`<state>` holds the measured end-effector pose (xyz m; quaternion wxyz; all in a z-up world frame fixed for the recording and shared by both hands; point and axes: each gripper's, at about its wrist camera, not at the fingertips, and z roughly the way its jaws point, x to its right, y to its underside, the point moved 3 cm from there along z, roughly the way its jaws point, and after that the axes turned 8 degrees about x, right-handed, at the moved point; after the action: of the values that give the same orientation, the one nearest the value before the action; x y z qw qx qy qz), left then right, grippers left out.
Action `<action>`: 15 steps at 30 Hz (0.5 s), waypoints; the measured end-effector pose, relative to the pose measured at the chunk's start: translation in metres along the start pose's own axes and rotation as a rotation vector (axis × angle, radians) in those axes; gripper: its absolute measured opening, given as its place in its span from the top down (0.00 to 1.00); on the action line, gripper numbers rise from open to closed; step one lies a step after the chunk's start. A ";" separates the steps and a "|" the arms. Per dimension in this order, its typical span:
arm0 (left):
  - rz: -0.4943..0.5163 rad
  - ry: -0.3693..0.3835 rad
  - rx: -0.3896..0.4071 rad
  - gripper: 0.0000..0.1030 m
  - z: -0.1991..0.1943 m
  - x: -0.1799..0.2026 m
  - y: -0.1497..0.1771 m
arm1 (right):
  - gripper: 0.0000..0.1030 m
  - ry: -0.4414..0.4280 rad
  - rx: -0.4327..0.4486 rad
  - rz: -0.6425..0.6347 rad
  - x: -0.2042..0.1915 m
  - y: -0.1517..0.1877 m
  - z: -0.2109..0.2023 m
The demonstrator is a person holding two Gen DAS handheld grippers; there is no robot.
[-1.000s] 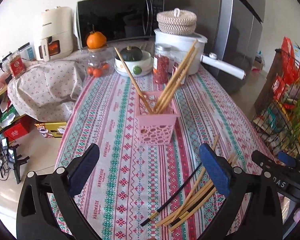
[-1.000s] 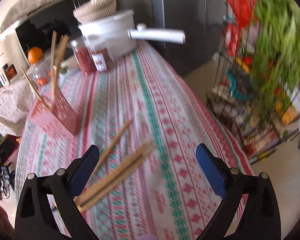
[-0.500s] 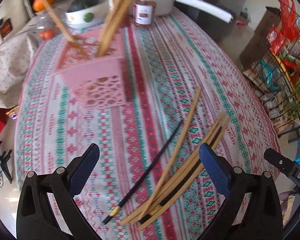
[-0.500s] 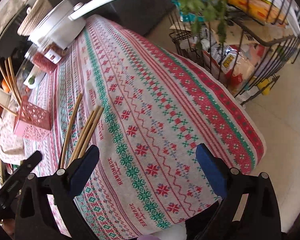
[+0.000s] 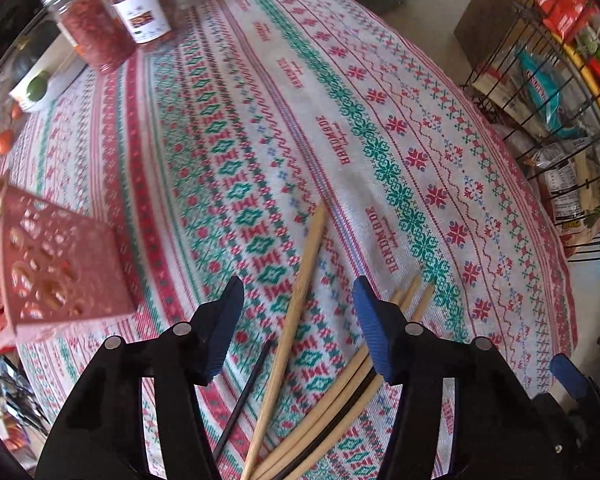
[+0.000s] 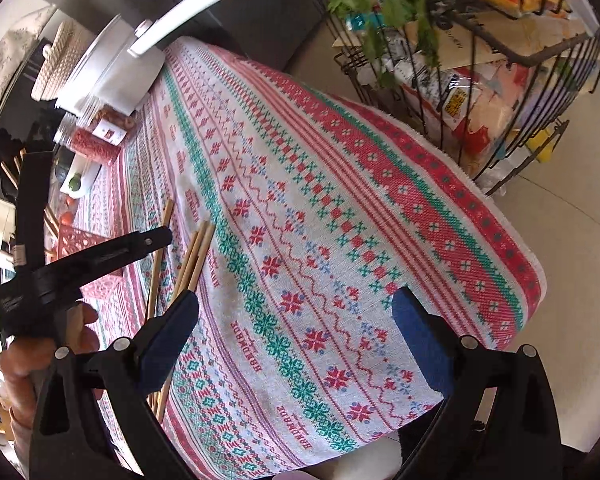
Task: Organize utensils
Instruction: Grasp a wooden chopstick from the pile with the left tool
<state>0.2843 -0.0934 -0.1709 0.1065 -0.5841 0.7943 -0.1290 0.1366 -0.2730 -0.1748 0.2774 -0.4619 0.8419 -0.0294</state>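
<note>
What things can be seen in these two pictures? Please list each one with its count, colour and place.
woven patterned tablecloth: one, red, green and white, covers the table
single bamboo chopstick: one, tan, between the closing left jaws, not yet pinched
bundle of bamboo chopsticks: several, tan, one dark, under the right-hand pad
thin black chopstick: one, beside the single chopstick
pink perforated plastic holder: one, left edge
clear plastic jars: two, red contents, far end
white pot with long handle: one, far end
black wire rack: one, beside the table
left gripper: black, blue pads
right gripper: open, over bare cloth
hand: holds the left gripper
</note>
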 end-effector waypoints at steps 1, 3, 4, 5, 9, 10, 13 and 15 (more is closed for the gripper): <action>0.015 -0.007 -0.017 0.51 0.006 0.003 -0.002 | 0.08 0.001 0.000 0.005 0.001 0.000 -0.001; 0.017 0.003 -0.033 0.57 0.013 0.005 -0.005 | 0.08 -0.001 -0.007 0.016 0.003 -0.001 -0.001; 0.010 0.020 -0.033 0.60 0.013 0.005 -0.007 | 0.08 -0.002 -0.011 0.018 0.004 -0.001 -0.001; 0.007 0.033 -0.037 0.63 0.013 0.005 -0.008 | 0.08 -0.004 -0.017 0.022 0.005 0.000 0.000; 0.018 0.046 -0.035 0.77 0.011 0.005 -0.007 | 0.08 -0.001 -0.022 0.027 0.006 0.000 0.001; 0.014 0.048 -0.031 0.80 0.011 0.003 -0.006 | 0.08 -0.001 -0.024 0.029 0.006 0.001 0.001; 0.002 0.050 -0.016 0.90 0.007 -0.004 0.000 | 0.08 0.004 -0.030 0.025 0.003 0.001 0.006; -0.012 0.053 0.004 0.94 0.002 -0.010 0.009 | 0.08 0.013 -0.028 0.014 -0.002 0.001 0.009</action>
<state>0.2801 -0.0820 -0.1756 0.0857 -0.5851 0.7930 -0.1466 0.1409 -0.2687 -0.1818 0.2656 -0.4596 0.8473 -0.0185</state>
